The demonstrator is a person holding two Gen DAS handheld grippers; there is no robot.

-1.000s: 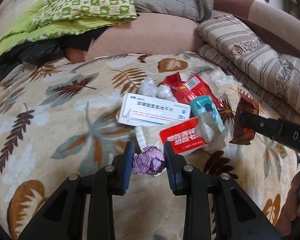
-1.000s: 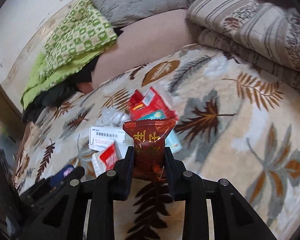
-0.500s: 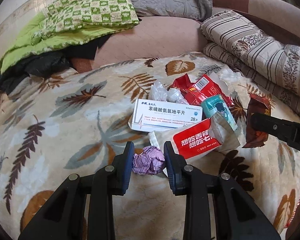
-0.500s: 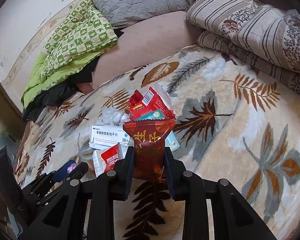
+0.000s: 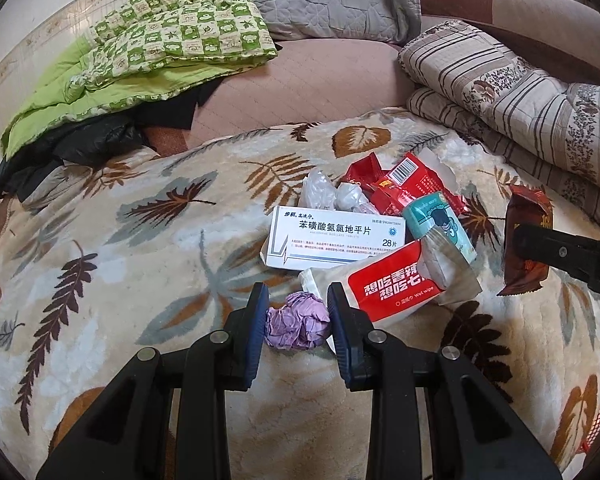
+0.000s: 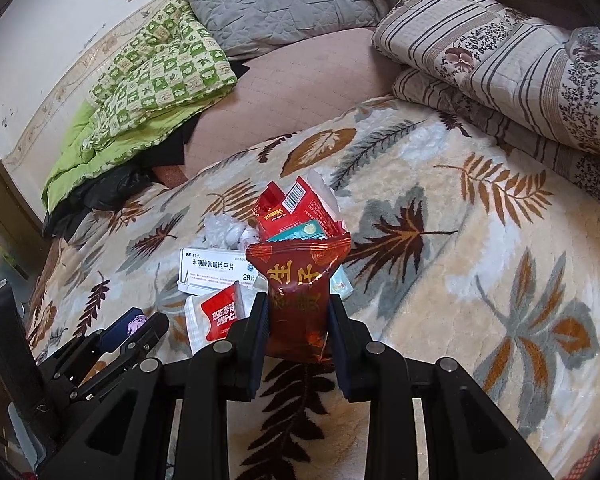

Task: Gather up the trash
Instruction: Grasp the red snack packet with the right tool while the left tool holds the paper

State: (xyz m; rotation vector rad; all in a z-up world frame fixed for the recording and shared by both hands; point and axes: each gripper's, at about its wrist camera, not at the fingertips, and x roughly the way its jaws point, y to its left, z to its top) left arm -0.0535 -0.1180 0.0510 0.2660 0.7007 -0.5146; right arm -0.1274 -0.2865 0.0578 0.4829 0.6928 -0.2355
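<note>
Left wrist view: fingers (image 5: 297, 320) pinched on the featherlight crumpled purple paper ball (image 5: 297, 325), right fingers (image 6: 298, 320) clamping the crinkly dark-red foil snack wrapper (image 6: 298, 292) mid-body, probably slippery.

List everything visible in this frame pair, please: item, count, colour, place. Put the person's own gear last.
Crumpled paper ball: one, purple, between the left tongs' pads.
Snack wrapper: one, dark red, held upright in the right tongs.
Medicine box: one, white, on the leaf blanket.
Wet wipe pack: one, red and white, beside the box.
Teal packet: one, leaning on the wipe pack.
Red packaging: torn, count unclear, behind the teal packet.
Clear plastic scraps: crumpled, behind the box.
Leaf blanket: one, cream.
Green quilt: one, back left.
Grey pillow: one, back.
Striped bedding: folded, right.
Left tongs: black, closed.
Right tongs: black, closed.
</note>
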